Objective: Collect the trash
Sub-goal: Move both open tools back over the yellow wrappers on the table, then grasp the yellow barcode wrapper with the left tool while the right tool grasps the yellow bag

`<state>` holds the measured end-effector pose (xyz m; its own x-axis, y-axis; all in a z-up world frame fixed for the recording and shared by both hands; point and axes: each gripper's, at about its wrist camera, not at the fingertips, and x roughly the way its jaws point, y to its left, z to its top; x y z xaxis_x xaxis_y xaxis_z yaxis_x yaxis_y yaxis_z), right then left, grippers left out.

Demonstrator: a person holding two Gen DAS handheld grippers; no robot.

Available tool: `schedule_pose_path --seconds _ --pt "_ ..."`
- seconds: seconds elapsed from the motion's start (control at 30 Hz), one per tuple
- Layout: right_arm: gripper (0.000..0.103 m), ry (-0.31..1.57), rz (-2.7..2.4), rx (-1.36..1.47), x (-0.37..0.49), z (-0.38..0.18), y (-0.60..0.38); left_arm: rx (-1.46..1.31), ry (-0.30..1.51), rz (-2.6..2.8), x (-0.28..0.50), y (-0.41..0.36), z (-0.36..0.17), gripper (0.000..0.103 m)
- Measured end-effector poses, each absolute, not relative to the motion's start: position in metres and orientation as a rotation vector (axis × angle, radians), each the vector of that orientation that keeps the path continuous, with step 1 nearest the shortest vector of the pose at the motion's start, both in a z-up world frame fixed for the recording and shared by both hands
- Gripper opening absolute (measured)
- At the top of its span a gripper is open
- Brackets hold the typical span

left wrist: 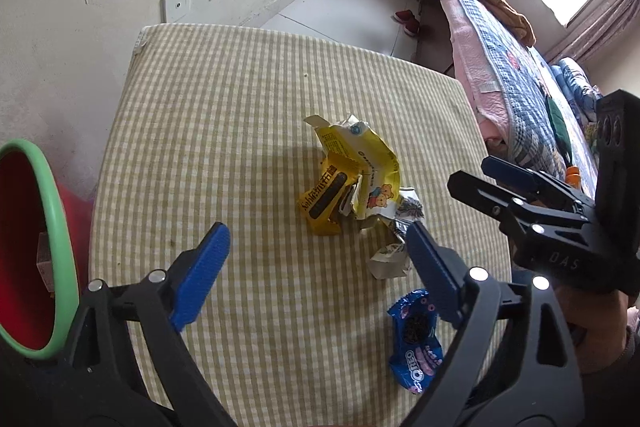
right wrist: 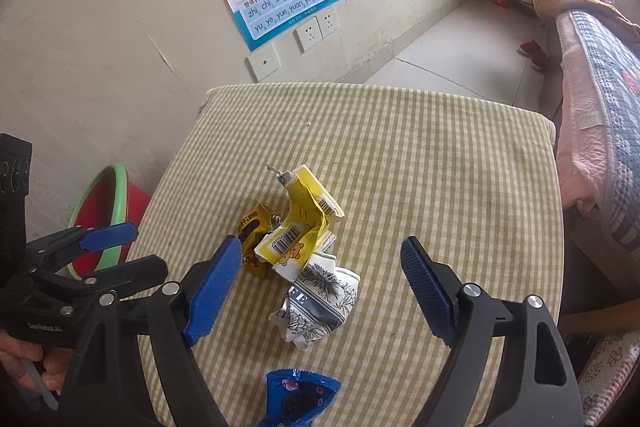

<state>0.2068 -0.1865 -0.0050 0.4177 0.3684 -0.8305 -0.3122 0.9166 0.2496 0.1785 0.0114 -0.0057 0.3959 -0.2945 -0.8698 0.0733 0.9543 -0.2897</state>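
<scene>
Crumpled trash lies on a checked tablecloth (left wrist: 240,131): a yellow wrapper pile (left wrist: 352,175), also in the right wrist view (right wrist: 300,223), a white-and-grey printed wrapper (right wrist: 320,299), seen too in the left wrist view (left wrist: 394,251), and a blue Oreo wrapper (left wrist: 416,339), also at the bottom of the right wrist view (right wrist: 300,395). My left gripper (left wrist: 316,267) is open and empty, above the table short of the pile. My right gripper (right wrist: 324,287) is open and empty, its jaws standing either side of the white wrapper. It also shows in the left wrist view (left wrist: 480,179).
A red basin with a green rim (left wrist: 36,247) stands left of the table, also in the right wrist view (right wrist: 108,211). A wall with posters and sockets (right wrist: 312,31) is behind. A bed (left wrist: 520,75) runs along the right. The table edge (right wrist: 556,187) drops off at the right.
</scene>
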Motion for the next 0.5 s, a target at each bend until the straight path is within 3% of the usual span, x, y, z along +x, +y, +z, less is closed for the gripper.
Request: schedule_pose_path --seconds 0.5 --pt "0.078 1.122 0.435 0.076 0.237 -0.042 -0.183 -0.130 1.258 -0.293 0.223 -0.003 -0.066 0.053"
